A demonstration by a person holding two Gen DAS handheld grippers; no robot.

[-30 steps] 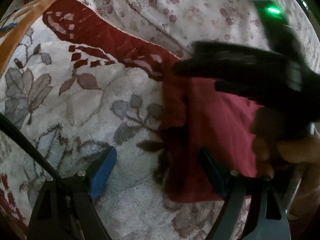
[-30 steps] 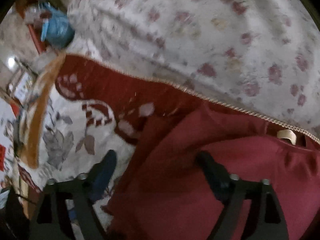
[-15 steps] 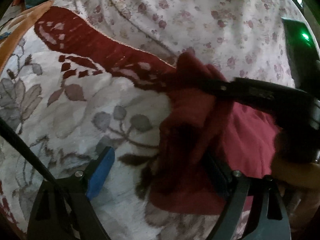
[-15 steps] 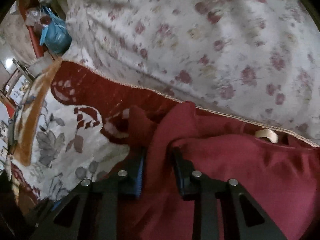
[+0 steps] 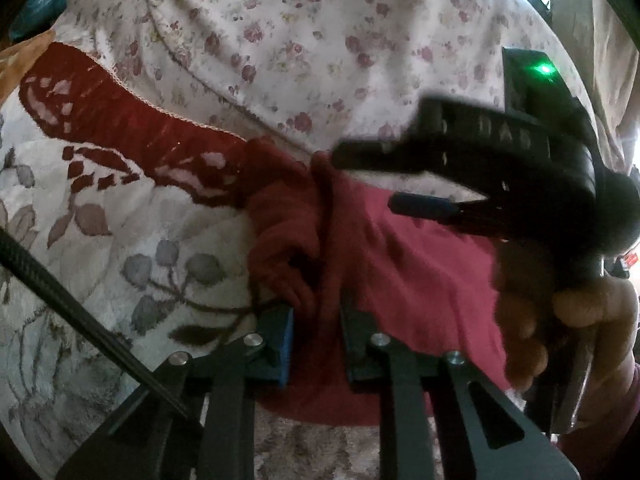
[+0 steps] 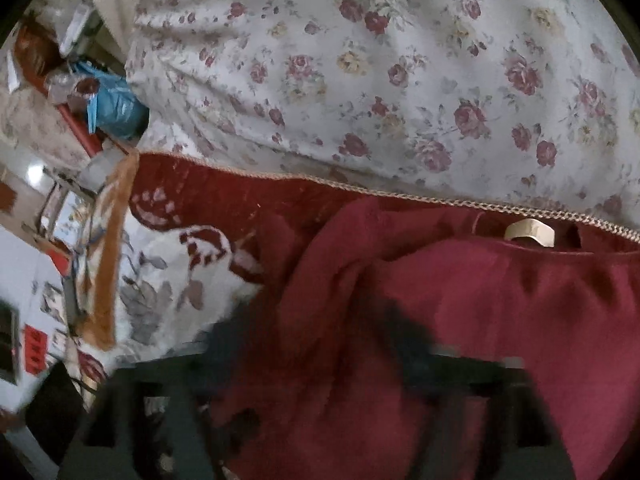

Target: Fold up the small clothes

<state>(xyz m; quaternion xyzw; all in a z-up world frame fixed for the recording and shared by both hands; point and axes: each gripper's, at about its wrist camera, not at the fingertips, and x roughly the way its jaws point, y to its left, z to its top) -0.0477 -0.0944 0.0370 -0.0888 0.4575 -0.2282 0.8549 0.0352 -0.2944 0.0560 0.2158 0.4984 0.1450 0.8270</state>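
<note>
So your left gripper just went from wide open to closing on a bunched ridge of the red garment lying on the leaf-print blanket, while your right gripper let go and is opening above it. Looks like a handoff mid-fold; the floral sheet crowds the far edge

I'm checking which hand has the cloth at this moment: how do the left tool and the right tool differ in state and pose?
The left tool has narrow jaws closing on a raised fold of the red garment; the right tool has wide jaws, opening, with nothing between its fingers. The left tool sits low at the garment's bunched edge; the right tool hangs above it. Both are black with blue pads.
</note>
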